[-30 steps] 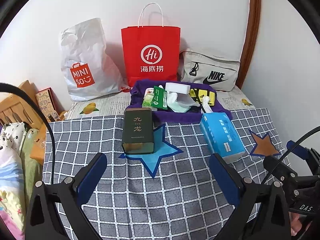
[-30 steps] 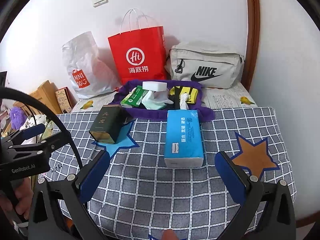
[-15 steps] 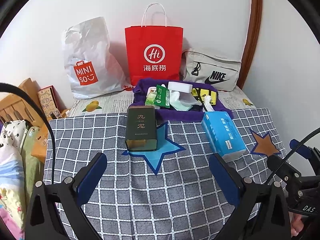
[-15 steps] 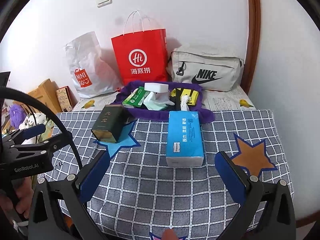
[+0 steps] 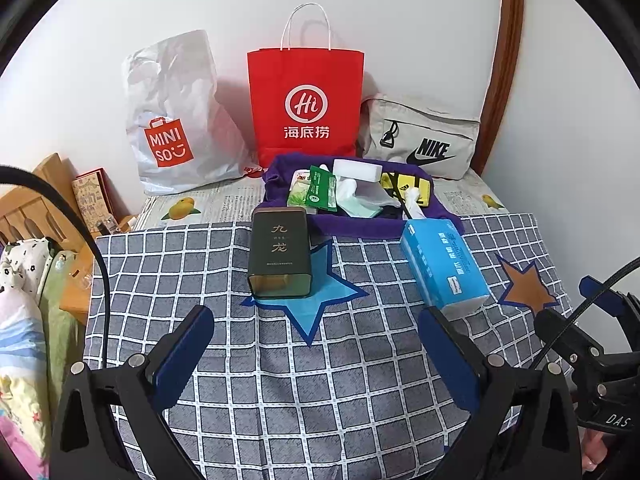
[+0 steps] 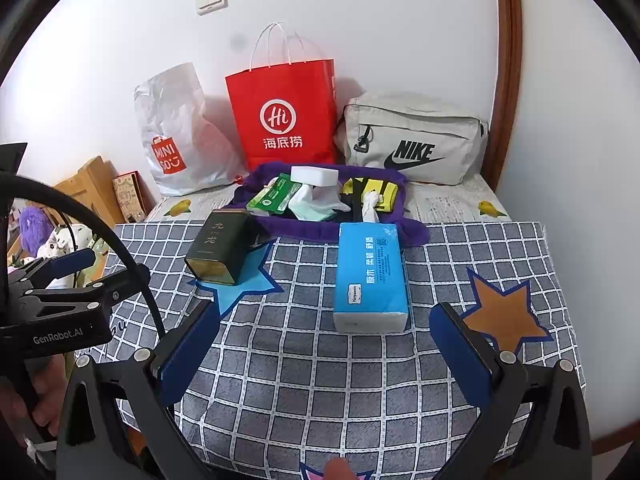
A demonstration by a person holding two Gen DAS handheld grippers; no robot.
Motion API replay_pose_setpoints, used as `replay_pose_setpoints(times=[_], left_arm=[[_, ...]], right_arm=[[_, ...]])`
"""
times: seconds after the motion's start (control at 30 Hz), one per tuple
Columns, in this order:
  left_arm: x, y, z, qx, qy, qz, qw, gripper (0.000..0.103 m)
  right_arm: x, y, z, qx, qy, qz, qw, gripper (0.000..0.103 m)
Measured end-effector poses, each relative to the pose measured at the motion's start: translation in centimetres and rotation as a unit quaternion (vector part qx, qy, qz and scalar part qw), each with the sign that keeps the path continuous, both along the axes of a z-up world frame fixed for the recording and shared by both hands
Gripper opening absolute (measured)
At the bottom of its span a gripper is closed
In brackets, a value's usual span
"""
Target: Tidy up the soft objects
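Both grippers — left gripper (image 5: 316,344) and right gripper (image 6: 324,340) — hover with jaws spread, holding nothing. Likely next: the right one closing on the blue tissue pack (image 6: 370,276).

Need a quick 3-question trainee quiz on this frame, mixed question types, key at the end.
1. True or false: the blue tissue pack lies inside the purple cloth tray.
2. Multiple choice: what does the dark green tin rest on? A) the newspaper B) the blue star patch C) the Nike bag
3. Short answer: how do the jaws of the left gripper and the right gripper stand, and do they hold anything?

Key
1. False: it lies on the checked cloth, in front of the tray.
2. B
3. Both stand wide open and hold nothing.
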State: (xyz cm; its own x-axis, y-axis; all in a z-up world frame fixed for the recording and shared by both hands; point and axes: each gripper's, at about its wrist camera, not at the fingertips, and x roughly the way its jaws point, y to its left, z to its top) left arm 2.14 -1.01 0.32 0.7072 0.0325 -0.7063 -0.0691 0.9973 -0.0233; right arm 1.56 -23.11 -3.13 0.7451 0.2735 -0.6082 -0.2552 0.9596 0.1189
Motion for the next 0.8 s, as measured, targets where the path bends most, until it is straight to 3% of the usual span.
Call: replay_pose_setpoints(times=[0.8], left_arm=[[-0.31,0.1,0.26,-0.002,-0.002,0.004,1.0,0.103]], right_arm=[[-0.23,-0.24,0.31,0.004,-0.001,0.003,1.0,0.103]])
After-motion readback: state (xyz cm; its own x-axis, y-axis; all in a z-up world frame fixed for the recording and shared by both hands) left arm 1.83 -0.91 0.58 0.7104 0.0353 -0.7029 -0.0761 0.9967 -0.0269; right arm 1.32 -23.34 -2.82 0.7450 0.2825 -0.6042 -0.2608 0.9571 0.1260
